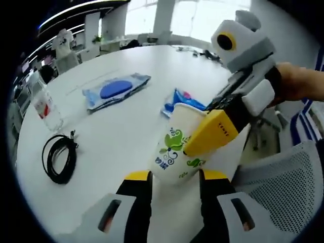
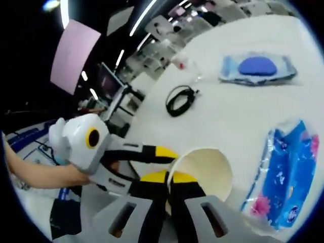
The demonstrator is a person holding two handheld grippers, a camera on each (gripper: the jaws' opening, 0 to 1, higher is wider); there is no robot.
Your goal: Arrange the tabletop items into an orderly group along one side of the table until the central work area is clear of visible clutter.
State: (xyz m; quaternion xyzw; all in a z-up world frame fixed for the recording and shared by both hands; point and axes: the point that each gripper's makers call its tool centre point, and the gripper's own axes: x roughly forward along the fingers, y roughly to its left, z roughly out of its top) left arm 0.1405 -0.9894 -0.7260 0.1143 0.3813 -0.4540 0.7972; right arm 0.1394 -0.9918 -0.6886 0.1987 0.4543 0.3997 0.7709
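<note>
The paper cup (image 1: 178, 148) stands upright near the counter (image 1: 121, 126) edge closest to the person, printed with a green leaf pattern. The right tool (image 2: 168, 178) is clenched on the cup's rim, one jaw inside the mouth and one outside, as the right gripper view shows. The left tool (image 1: 174, 176) sits with its jaws spread either side of the cup's base; whether the pads actually touch the wall cannot be told from the left gripper view, so it reads as released.

Other items lie well apart across the counter: a coiled black cable (image 1: 59, 158), a clear water bottle (image 1: 44, 104) beyond it, a flat packet with a blue oval (image 1: 116, 90), and a blue tissue pack (image 2: 283, 174) just beside the cup.

Judgement: the step in hand is relocating the cup. A rim pinch on thin paper deforms easily, so pressure should stay light. Keep the cup vertical, lift clear of the counter rather than dragging it, and move the left tool aside first so the base does not catch. Set it down close to the tissue pack to start the group
</note>
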